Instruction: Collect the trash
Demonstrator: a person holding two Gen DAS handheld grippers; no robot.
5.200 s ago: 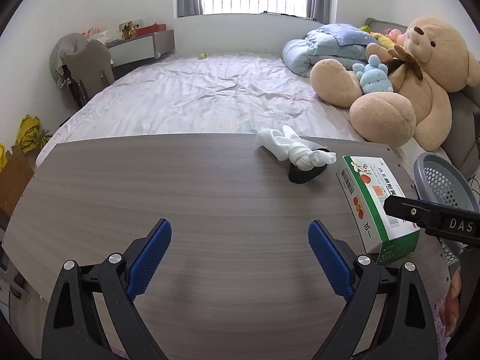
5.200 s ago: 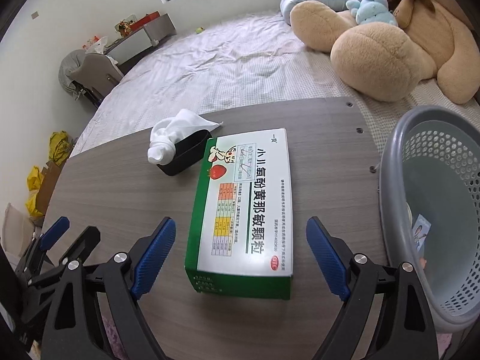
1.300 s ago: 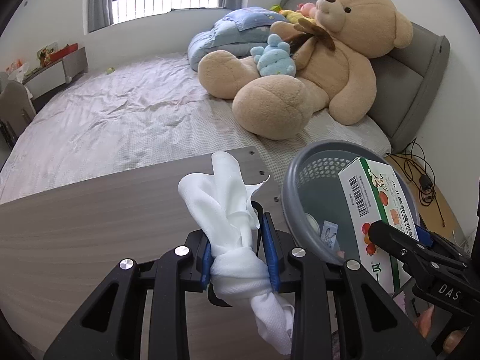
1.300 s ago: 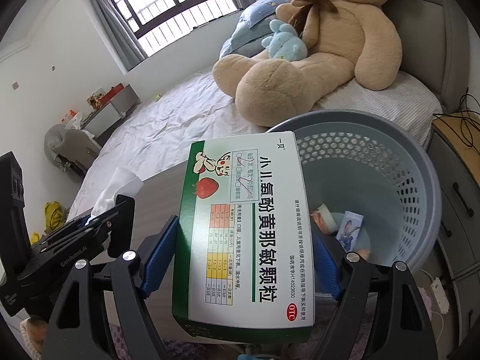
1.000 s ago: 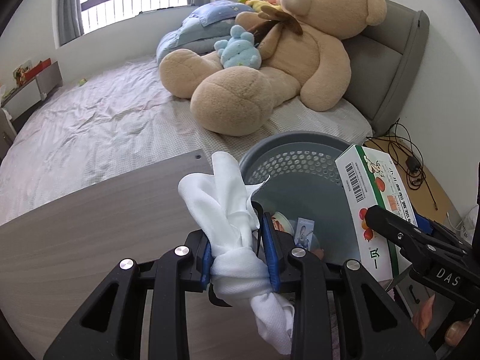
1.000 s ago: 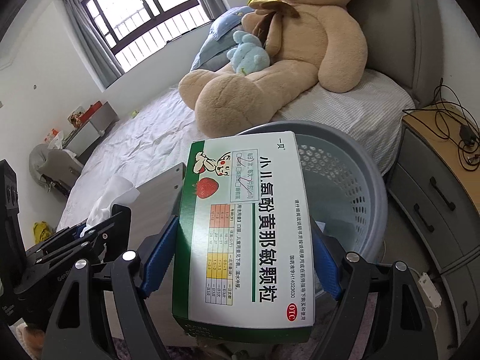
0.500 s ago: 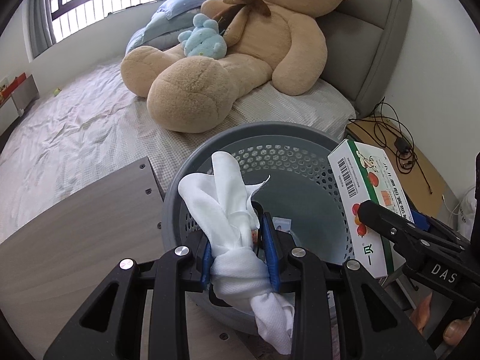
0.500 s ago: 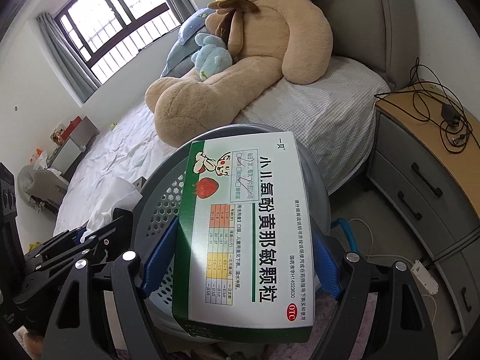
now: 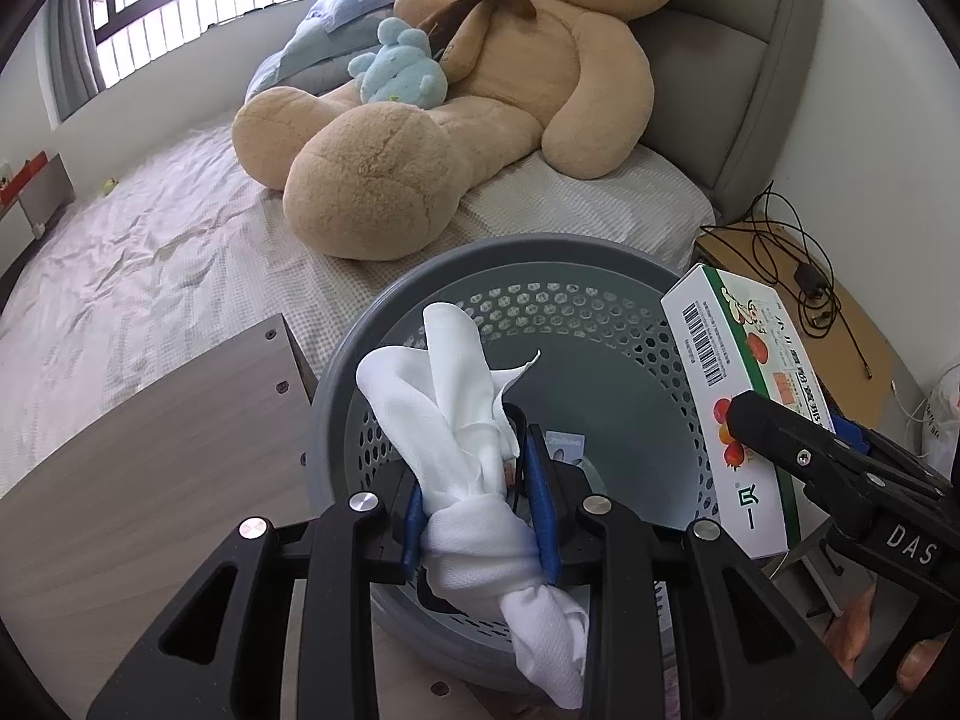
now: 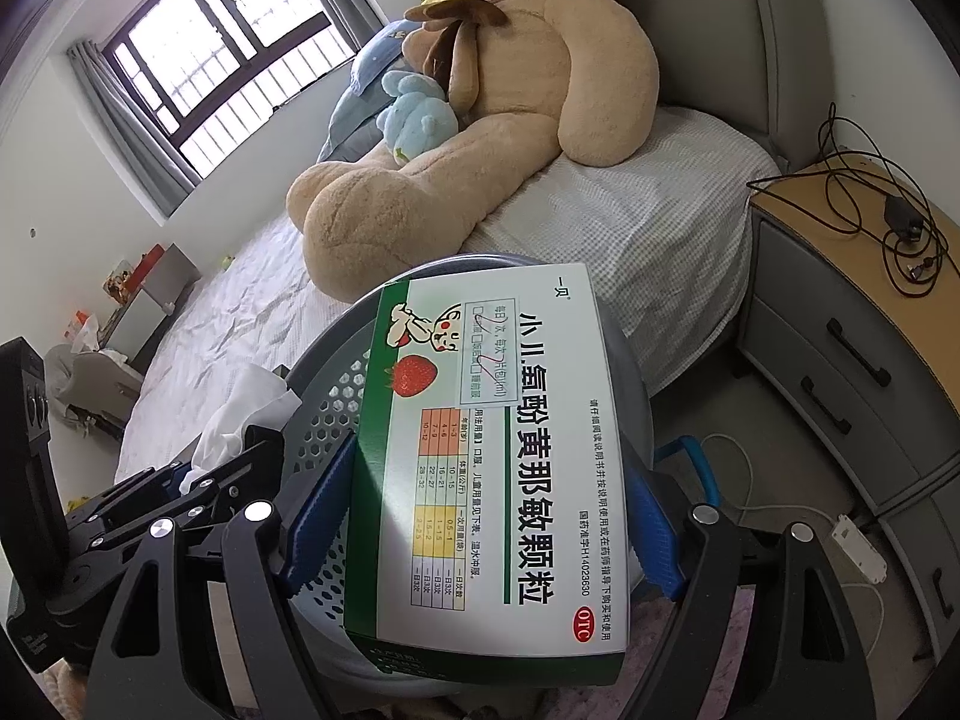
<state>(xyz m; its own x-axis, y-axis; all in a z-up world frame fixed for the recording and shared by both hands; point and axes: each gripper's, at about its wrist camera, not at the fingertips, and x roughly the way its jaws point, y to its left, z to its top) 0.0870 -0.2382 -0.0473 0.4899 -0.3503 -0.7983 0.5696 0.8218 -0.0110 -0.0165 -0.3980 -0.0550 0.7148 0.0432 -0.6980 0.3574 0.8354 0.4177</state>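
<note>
Left tool (image 9: 480, 498) grips a knotted white cloth (image 9: 462, 420), right tool (image 10: 480, 516) a green-and-white medicine box (image 10: 492, 456), above the grey perforated plastic basket (image 9: 600, 324)

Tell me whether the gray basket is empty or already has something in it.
Not empty. In the left wrist view, past the white cloth, a small printed card lies on the bottom of the gray basket; the rest of its floor is mostly hidden.

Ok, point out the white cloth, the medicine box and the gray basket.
white cloth (image 9: 474, 546), left wrist view, knotted middle.
medicine box (image 10: 510, 438), right wrist view, printed top face.
gray basket (image 9: 528, 247), left wrist view, far rim.
</note>
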